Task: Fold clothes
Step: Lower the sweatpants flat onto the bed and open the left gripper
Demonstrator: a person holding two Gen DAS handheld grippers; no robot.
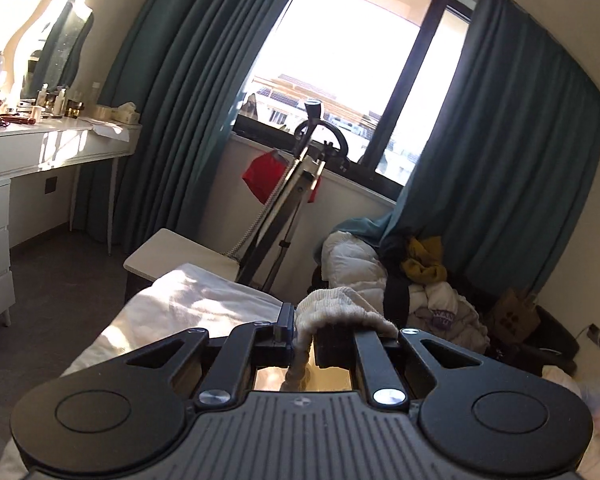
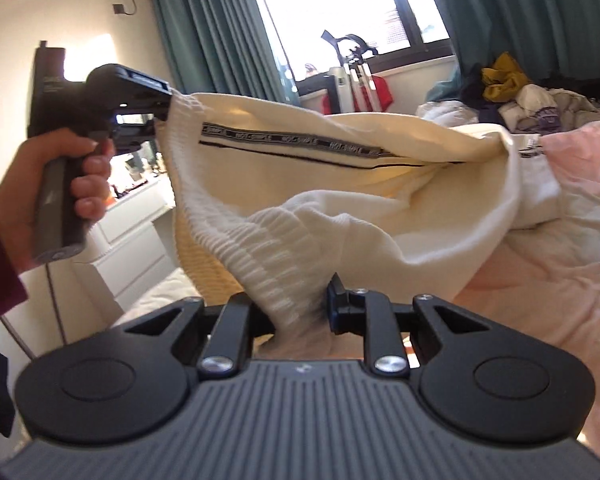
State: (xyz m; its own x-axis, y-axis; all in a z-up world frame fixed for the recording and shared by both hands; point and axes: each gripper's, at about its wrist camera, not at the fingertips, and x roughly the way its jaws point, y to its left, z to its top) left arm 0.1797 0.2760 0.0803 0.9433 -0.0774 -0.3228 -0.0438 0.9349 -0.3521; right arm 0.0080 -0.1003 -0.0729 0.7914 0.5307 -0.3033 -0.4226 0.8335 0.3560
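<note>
Both grippers clamp the ribbed waistband of the cream trousers [image 2: 340, 168]: the left gripper [image 2: 162, 110] and right gripper [image 2: 300, 308] each pinch it between closed jaws, stretching the garment above the bed [image 2: 560, 248] for folding.

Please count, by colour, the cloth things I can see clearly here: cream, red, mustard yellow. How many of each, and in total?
Cream: 1, the garment, held up between both hand-held grippers
Red: 1, the cloth hanging on the stand
Mustard yellow: 1, the cloth on the pile
Total: 3
</note>
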